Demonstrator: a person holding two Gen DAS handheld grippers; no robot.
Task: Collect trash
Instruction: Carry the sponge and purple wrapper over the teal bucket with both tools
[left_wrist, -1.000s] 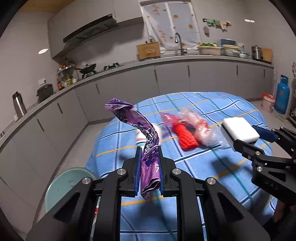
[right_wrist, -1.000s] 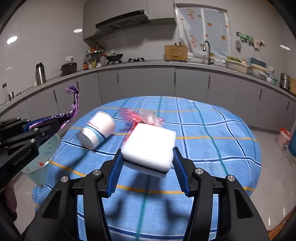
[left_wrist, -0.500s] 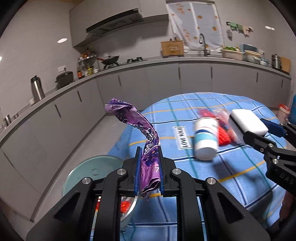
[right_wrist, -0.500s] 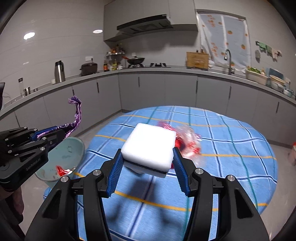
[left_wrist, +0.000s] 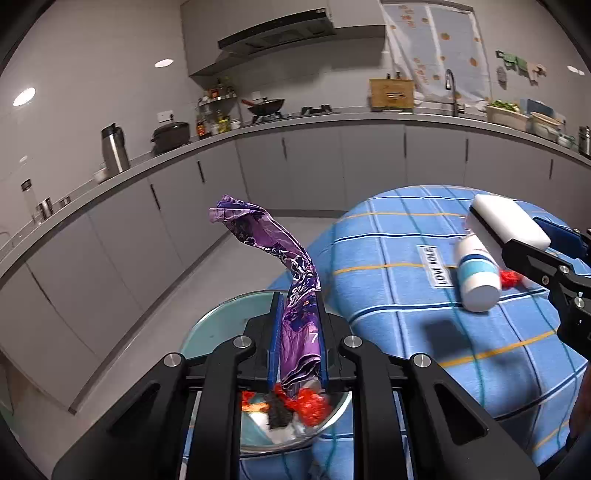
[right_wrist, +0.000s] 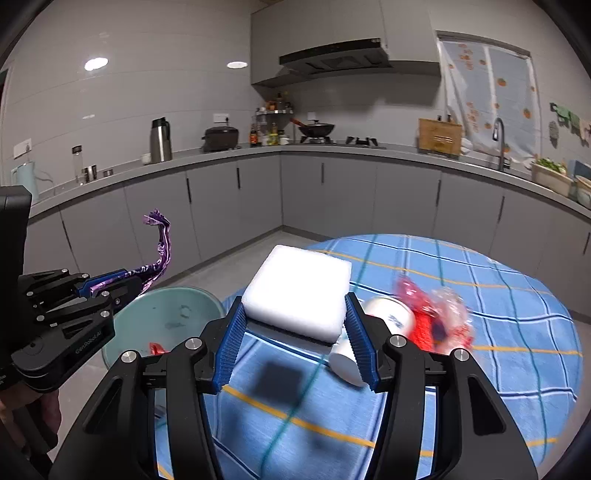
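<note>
From the left wrist, the left gripper (left_wrist: 298, 338) had its jaws clenched on a purple wrapper (left_wrist: 280, 266), long axis running forward and up from the jaws. The bin (left_wrist: 218, 325) sat directly below them, rim open, beside the bench (left_wrist: 388, 295).

From the right wrist, the right gripper (right_wrist: 295, 339) gripped a white sponge (right_wrist: 297, 291) over the bench edge; the bin lay left of its jaws, a cup (right_wrist: 384, 314) just behind.

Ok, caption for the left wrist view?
Left tongs clamp a purple wrapper above the trash bin; right tongs hold a white sponge over the table.
</note>
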